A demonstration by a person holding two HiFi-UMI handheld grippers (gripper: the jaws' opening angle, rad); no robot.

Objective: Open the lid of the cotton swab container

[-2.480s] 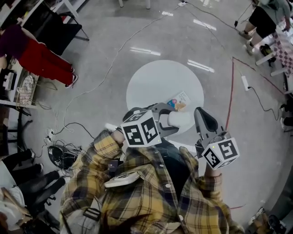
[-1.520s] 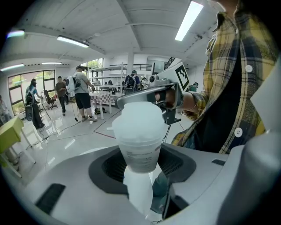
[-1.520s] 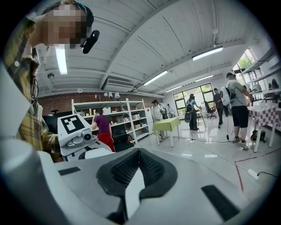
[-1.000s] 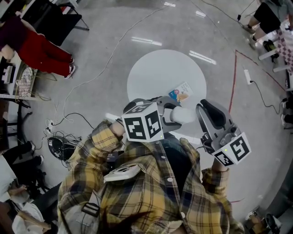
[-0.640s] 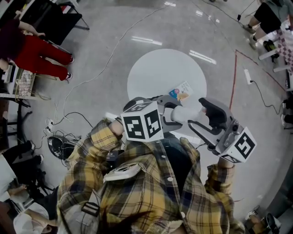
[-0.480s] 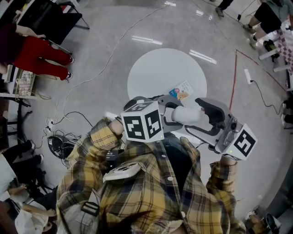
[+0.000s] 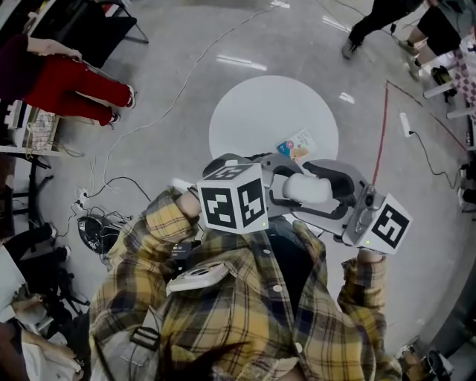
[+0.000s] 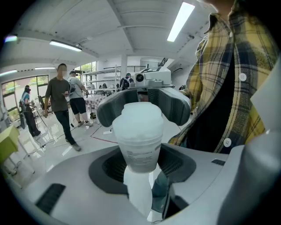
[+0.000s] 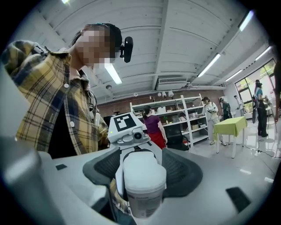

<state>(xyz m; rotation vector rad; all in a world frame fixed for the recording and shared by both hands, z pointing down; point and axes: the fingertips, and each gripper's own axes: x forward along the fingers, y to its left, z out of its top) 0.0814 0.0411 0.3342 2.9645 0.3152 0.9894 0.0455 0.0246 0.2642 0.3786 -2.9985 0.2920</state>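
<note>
In the head view my left gripper (image 7: 285, 190) is shut on the white cotton swab container (image 7: 306, 189) and holds it in the air in front of the person's chest. My right gripper (image 7: 303, 192) comes in from the right. Its jaws have just been opening and now stand wide, one on each side of the container's lid end, not pressing on it. In the left gripper view the container (image 8: 138, 140) sits between my left gripper (image 8: 140, 173) pads, lid end away. The right gripper view shows the lid (image 9: 144, 170) between the spread pads of my right gripper (image 9: 142, 186).
Below the grippers stands a round white table (image 7: 260, 119) with a colourful packet (image 7: 296, 144) near its edge. Cables and a red tape line (image 7: 379, 126) run over the grey floor. People stand or sit at the upper left (image 7: 82, 74) and upper right (image 7: 379, 22).
My right gripper has swung from pointing away to lying level toward the left, opened its jaws and moved them around the container's lid end. The left gripper has kept still.
</note>
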